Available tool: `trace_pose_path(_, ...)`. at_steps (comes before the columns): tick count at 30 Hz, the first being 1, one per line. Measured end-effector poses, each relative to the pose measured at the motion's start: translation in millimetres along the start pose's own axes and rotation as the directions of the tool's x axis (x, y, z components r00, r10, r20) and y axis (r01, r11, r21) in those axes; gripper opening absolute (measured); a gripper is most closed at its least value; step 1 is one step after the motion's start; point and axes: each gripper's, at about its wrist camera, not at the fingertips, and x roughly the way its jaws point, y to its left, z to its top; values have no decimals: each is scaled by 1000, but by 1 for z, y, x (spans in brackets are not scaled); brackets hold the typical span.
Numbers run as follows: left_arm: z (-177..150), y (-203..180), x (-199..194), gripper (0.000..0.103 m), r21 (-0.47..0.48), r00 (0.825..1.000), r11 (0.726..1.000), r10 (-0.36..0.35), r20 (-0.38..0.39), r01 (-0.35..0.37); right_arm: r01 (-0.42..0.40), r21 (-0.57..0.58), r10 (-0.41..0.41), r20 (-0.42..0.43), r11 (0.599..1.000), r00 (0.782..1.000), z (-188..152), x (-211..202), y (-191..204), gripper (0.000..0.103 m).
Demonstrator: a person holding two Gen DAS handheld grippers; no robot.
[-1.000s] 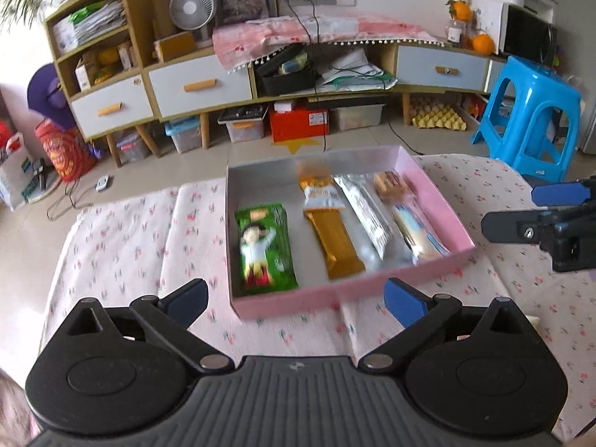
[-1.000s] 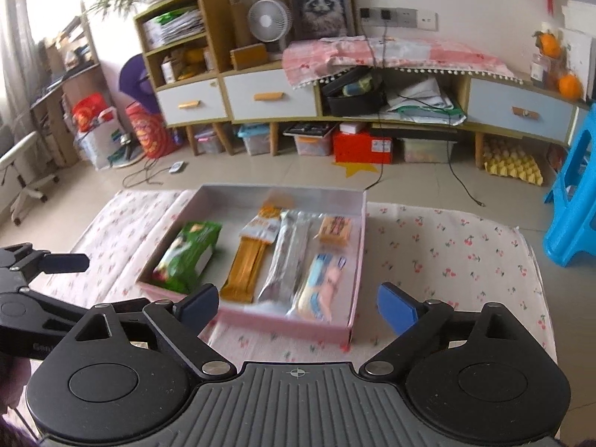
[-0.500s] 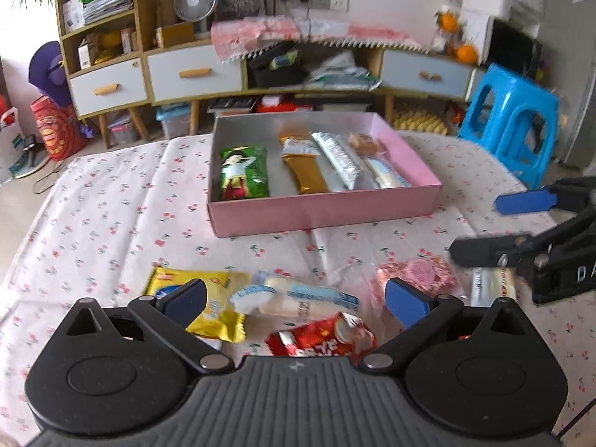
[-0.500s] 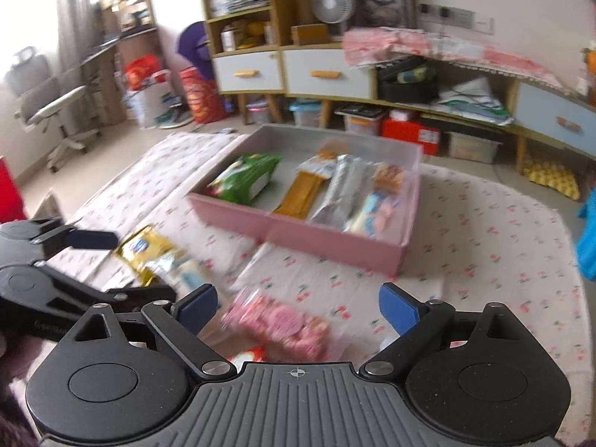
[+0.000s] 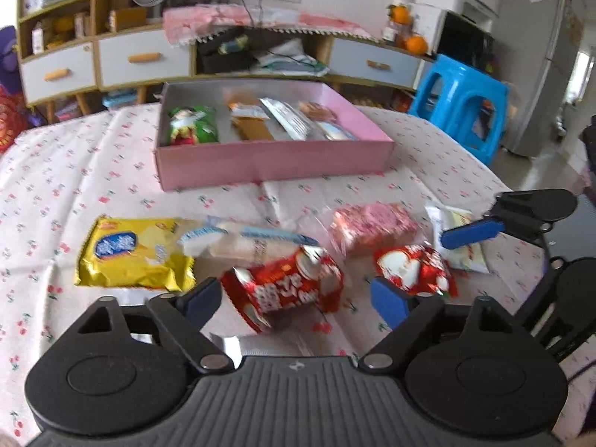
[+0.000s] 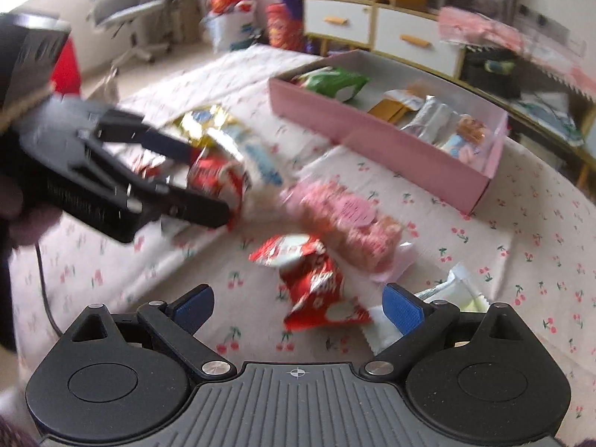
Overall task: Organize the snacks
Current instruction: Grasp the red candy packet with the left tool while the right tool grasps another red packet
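Observation:
A pink box (image 5: 275,160) (image 6: 376,130) holds several snacks, among them a green pack (image 5: 192,124). Loose on the cloth in front lie a yellow pack (image 5: 130,251), a white-blue pack (image 5: 246,240), a pink pack (image 5: 372,221) (image 6: 346,219), a white pack (image 5: 456,238) and two red packs. My left gripper (image 5: 294,300) is open with its jaws either side of one red pack (image 5: 287,287) (image 6: 216,178). My right gripper (image 6: 298,307) is open around the other red pack (image 6: 316,287) (image 5: 409,266).
The table carries a cherry-print cloth (image 5: 74,171). A blue stool (image 5: 462,104) stands off the table's far right. Cabinets and shelves (image 5: 111,56) line the back wall. An office chair (image 6: 126,26) stands far left in the right wrist view.
Both grippers have pulled back from the pink box and dropped low over the loose snacks. Each now brackets a red pack.

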Motion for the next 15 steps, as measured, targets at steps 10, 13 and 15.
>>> trace_pose_path(10,-11,-5,-4,69,69,994,997,-40,-100,47,19,-24,-19,1,1000,1000,-2,4,-3,98)
trace_pose_path(13,-9,-2,-1,73,46,996,999,-10,-84,14,34,-31,-34,2,999,999,1,8,-3,98)
trace_pose_path(15,-8,2,2,77,11,997,1000,2,-75,-1,32,-35,-32,-3,999,999,3,10,-3,98)
